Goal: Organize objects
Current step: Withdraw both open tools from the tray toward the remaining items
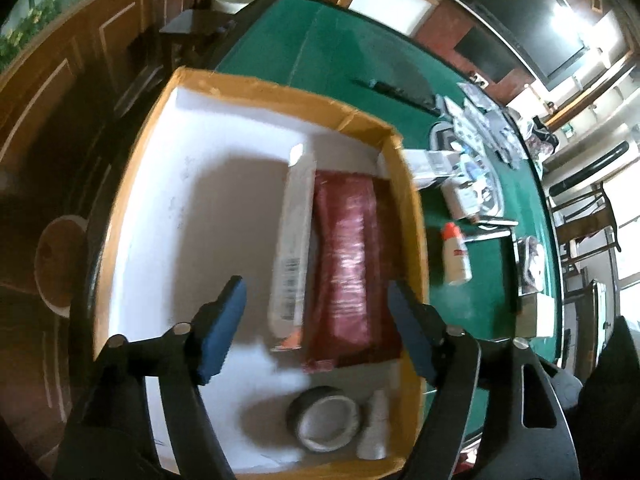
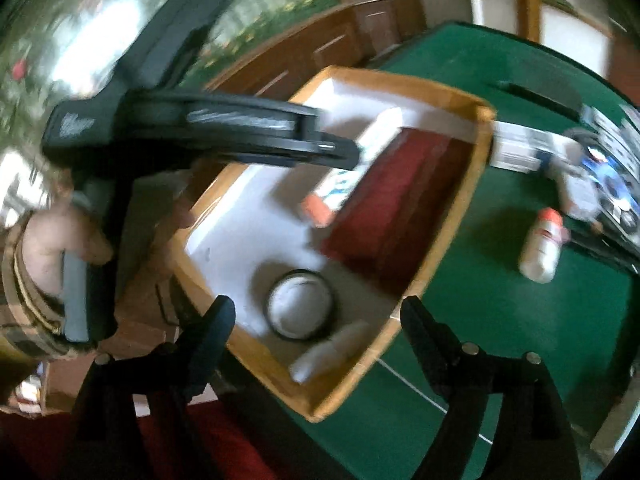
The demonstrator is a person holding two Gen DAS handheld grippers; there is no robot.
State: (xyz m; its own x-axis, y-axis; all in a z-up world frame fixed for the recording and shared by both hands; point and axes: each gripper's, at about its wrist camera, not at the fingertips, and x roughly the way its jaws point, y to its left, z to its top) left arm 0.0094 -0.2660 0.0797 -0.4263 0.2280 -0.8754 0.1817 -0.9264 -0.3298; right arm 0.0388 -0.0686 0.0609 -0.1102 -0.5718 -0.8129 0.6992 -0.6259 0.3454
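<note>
Cardboard box (image 1: 412, 216) with a white floor, sitting on the green surface (image 1: 340, 52), near its left edge. Inside, a long white tube (image 1: 294, 240) with an orange end, lying flat. Right beside it, touching, a dark red packet (image 1: 348, 264) against the right wall of the box. At the near end of the box, a roll of dark tape (image 1: 324, 424) lying flat, and a small white bottle (image 1: 374, 426) just beside it, in the near right corner.

Left gripper (image 1: 316, 328) hanging over the box, pointing down at the tube and the red packet. Blue fingers (image 1: 224, 328) spread wide, with nothing pinched between them, apart from the things below.

Right gripper (image 2: 316, 336) near the same box, above its near end, over the tape roll (image 2: 300, 304). Black fingers (image 2: 424, 340) also spread wide, nothing between them. In the right wrist view, the left gripper's black body (image 2: 224, 128) reaching across over the far part of the box, held by a hand (image 2: 52, 248) in a plaid sleeve.

Outside the box, on the green surface to the right, a white bottle with an orange cap (image 1: 456, 256) lying on its side. Farther off, a pile of small packs and cards (image 1: 472, 148), too blurred to tell apart.
</note>
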